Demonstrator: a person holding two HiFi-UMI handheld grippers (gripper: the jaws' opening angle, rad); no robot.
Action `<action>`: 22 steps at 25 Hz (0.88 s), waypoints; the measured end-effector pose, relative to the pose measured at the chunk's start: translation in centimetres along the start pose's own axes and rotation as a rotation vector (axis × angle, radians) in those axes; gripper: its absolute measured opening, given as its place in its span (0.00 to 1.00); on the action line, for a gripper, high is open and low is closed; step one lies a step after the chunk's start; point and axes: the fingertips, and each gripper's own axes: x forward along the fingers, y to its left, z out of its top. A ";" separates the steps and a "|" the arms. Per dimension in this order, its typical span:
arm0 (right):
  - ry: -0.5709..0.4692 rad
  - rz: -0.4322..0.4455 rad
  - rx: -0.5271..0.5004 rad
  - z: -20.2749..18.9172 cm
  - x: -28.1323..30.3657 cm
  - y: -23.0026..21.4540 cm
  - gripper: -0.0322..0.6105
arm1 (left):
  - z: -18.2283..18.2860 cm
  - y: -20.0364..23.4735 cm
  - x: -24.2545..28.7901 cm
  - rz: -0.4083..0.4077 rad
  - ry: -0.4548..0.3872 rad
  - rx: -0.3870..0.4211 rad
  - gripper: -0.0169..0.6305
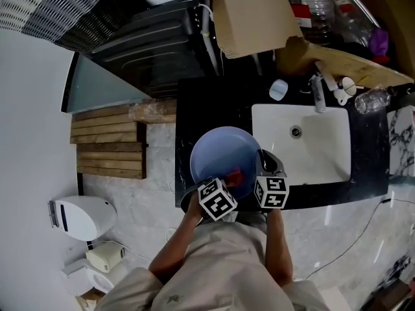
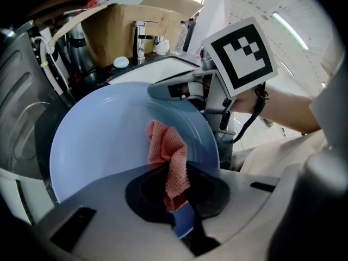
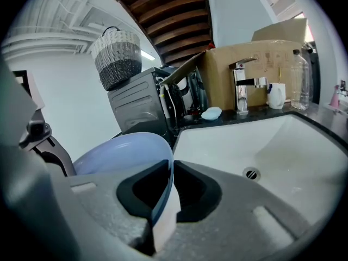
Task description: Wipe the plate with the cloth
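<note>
Right of plate (image 1: 220,153), white sink (image 1: 324,157).

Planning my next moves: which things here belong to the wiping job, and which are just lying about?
In the job: plate, held by right gripper; cloth, held by left gripper.
Lying about: sink, tap, cardboard box, bottle, basket.

A white sink (image 1: 324,164) sat in the black counter (image 1: 201,102), a chrome faucet (image 1: 317,93) at its rim. A cardboard box (image 1: 249,15) stood behind it; a woven basket (image 3: 116,56) showed beside a dark appliance (image 3: 138,105).
</note>
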 end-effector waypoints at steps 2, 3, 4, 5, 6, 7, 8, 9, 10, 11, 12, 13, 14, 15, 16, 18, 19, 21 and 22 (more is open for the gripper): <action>-0.002 0.004 0.007 0.0 0.0 0.0 0.11 | 0.5 0.0 0.1 -0.003 -0.007 0.004 0.08; -0.002 0.006 0.011 0.0 0.0 0.0 0.11 | 0.7 -0.1 0.1 -0.006 -0.012 0.006 0.08; -0.003 0.007 0.013 0.0 0.0 -0.1 0.11 | 1.0 -0.1 0.2 -0.009 -0.017 0.007 0.08; -0.003 0.009 0.016 0.1 0.0 -0.1 0.11 | 1.3 -0.1 0.3 -0.012 -0.022 0.008 0.08; -0.003 0.010 0.017 0.1 0.0 -0.1 0.11 | 1.5 -0.1 0.4 -0.016 -0.028 0.009 0.08; -0.003 0.011 0.019 0.0 0.0 0.0 0.11 | 1.7 -0.2 0.4 -0.020 -0.035 0.009 0.08; -0.003 0.012 0.020 0.0 0.0 0.0 0.11 | 2.0 -0.2 0.5 -0.024 -0.043 0.008 0.08; -0.003 0.013 0.022 0.1 0.0 0.0 0.11 | 2.2 -0.2 0.6 -0.028 -0.050 0.006 0.08; -0.003 0.013 0.024 0.1 0.0 0.0 0.11 | 2.5 -0.2 0.6 -0.032 -0.059 0.004 0.08; -0.003 0.014 0.025 0.1 0.0 0.0 0.11 | 2.8 -0.2 0.7 -0.035 -0.068 0.000 0.08; -0.003 0.016 0.026 0.1 0.0 0.0 0.11 | 3.1 -0.1 0.8 -0.037 -0.077 -0.003 0.08; -0.004 0.018 0.028 0.1 0.0 0.0 0.11 | 3.3 0.0 0.8 -0.038 -0.086 -0.007 0.08; -0.005 0.019 0.029 0.1 0.0 0.0 0.11 | 3.6 0.0 0.9 -0.039 -0.095 -0.011 0.08; -0.005 0.021 0.031 0.1 0.0 0.0 0.11 | 3.8 0.1 0.9 -0.039 -0.102 -0.015 0.08; -0.005 0.024 0.032 0.0 0.0 0.0 0.11 | 4.1 0.2 1.0 -0.038 -0.110 -0.018 0.08; -0.005 0.030 0.036 0.0 -0.1 0.0 0.10 | 4.5 0.4 1.0 -0.035 -0.124 -0.023 0.08; -0.005 0.032 0.037 0.0 -0.1 0.0 0.10 | 4.8 0.5 1.0 -0.032 -0.131 -0.026 0.08; -0.003 0.036 0.039 0.0 -0.1 0.0 0.10 | 5.2 0.9 1.1 -0.025 -0.145 -0.034 0.08; -0.003 0.037 0.041 0.1 -0.1 0.0 0.10 | 5.4 1.1 1.1 -0.021 -0.152 -0.038 0.08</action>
